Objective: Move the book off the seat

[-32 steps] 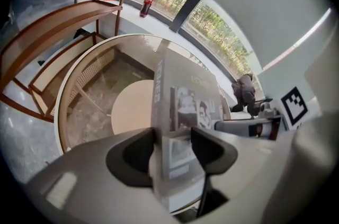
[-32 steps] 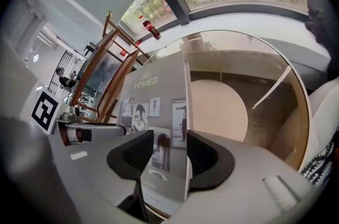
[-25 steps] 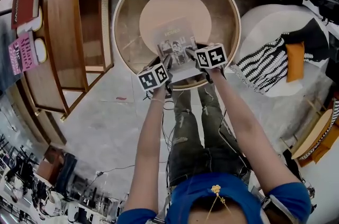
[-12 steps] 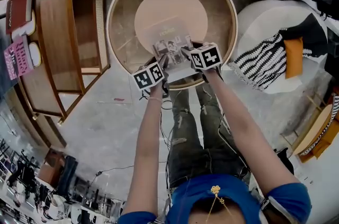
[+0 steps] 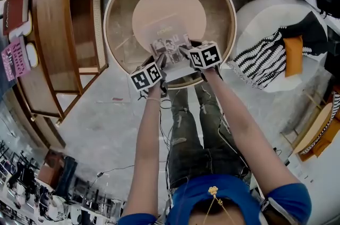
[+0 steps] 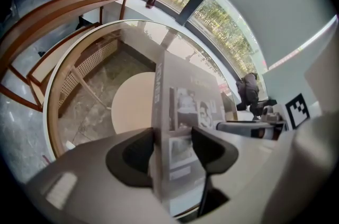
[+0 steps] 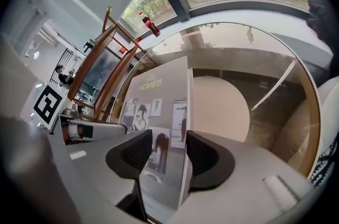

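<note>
Book [image 5: 171,48] lies on the round glass bench [image 5: 107,19]. The left gripper [image 5: 162,63] and right gripper [image 5: 186,52] straddle its near edge, fingers [image 6: 132,157] apart, the right's having just widened.

Your round glass-topped table [image 5: 121,16] (wooden rim, a pale disc of a base showing through the glass) stands on the grey stone floor [image 5: 106,128]. The one thing on it is the book [image 5: 171,49], at its 6 o'clock edge, near end reaching the rim.
</note>
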`<state>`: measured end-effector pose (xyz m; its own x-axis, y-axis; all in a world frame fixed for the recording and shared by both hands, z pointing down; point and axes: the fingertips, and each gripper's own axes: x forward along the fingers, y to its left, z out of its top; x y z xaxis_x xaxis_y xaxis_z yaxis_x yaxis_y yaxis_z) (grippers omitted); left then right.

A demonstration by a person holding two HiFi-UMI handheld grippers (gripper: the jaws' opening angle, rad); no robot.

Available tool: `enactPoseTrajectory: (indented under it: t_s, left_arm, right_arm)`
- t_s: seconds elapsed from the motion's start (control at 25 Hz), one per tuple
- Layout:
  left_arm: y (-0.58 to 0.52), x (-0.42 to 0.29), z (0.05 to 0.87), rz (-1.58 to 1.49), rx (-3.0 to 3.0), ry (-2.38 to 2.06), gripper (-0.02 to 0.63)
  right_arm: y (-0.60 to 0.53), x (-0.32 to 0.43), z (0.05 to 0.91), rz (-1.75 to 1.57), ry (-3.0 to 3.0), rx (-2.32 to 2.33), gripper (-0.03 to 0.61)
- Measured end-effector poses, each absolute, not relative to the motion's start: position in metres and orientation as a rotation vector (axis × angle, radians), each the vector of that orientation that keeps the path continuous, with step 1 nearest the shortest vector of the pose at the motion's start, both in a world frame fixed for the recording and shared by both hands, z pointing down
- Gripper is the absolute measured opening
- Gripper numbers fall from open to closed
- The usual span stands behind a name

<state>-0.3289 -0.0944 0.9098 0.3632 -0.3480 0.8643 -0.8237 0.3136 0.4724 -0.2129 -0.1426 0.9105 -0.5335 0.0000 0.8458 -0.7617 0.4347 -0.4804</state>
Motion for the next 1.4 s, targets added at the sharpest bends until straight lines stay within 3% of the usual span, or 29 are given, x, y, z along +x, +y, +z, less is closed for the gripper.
enactPoseTrajectory:
  t_s: [1.4]
  left_arm:
    - [-0.0929, -0.3292, 0.9101, 0.432, 1.276, -1.217, 0.229]
  right_arm:
    - [-0.1414, -0.2128, 0.9095, 1.195, -1.871, 0.673, 0.210]
